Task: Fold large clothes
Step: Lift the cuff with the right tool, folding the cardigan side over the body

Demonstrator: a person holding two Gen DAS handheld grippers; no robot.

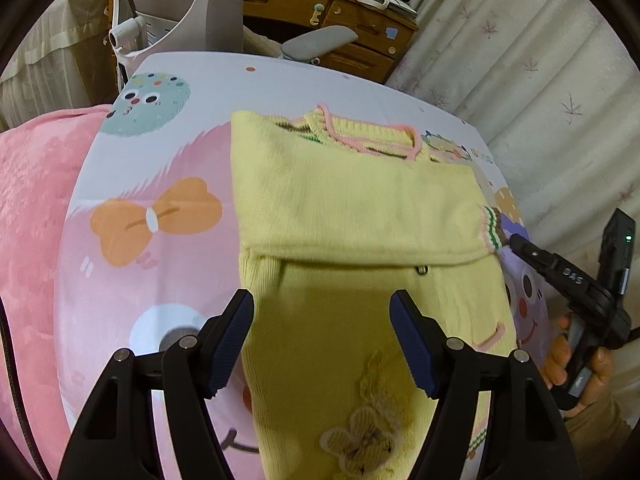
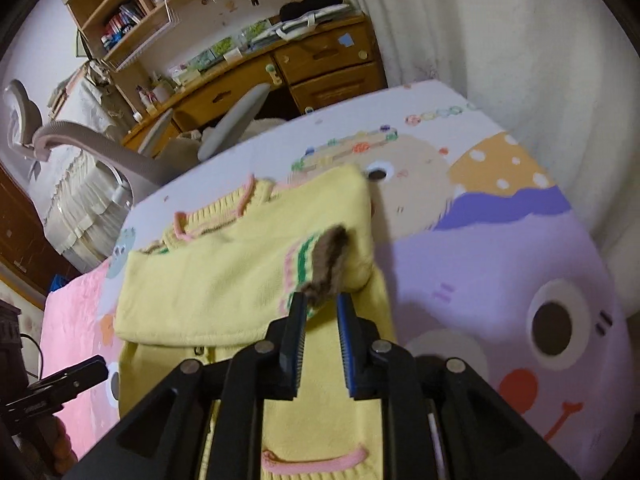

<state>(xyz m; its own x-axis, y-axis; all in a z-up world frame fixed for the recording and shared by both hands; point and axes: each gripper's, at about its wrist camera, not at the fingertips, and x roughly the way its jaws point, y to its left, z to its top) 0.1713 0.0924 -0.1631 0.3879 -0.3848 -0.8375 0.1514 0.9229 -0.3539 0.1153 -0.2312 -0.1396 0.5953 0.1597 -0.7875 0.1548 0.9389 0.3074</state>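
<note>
On the bed (image 1: 160,168), yellow sweater (image 1: 360,200) lies sleeve-folded, pink-trimmed.

Bed (image 1: 120,240) with cartoon-print sheet; pink blanket (image 1: 32,208) along one side. Wooden desk (image 2: 328,64) with drawers at the far end, bookshelf (image 2: 132,12) above. Grey-white office chair (image 1: 208,8) between bed and desk. Pale leaf-patterned curtain (image 1: 540,80) beside the bed.

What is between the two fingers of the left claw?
In the left wrist view, the yellow knit sweater lies under the gap of the open left claw; nothing is gripped.
</note>
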